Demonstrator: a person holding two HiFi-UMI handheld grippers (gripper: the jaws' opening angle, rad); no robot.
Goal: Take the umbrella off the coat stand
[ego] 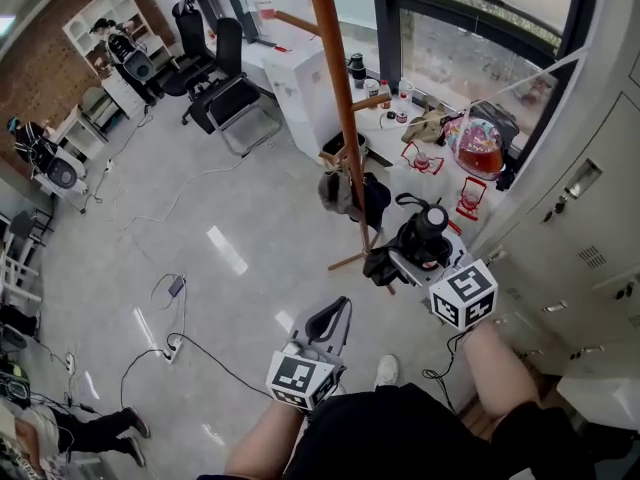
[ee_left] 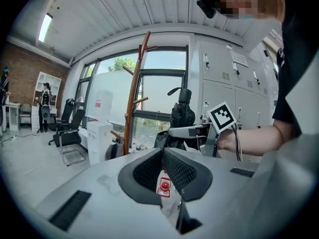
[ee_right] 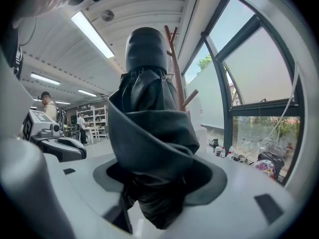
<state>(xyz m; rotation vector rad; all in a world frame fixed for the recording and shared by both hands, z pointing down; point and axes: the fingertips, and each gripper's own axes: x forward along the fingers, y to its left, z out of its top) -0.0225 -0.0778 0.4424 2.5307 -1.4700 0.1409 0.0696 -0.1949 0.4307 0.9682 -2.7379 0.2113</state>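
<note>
The right gripper, on a bare forearm stretched forward, is closed around the folded black fabric umbrella, which stands upright between its jaws (round cap on top). The umbrella hangs clear of the brown wooden coat stand, near its foot. The left gripper is closer to the body and points forward, its jaw tips together with nothing between them.

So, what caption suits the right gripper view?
The right gripper holds a folded black umbrella in its jaws, wooden coat stand behind.
</note>
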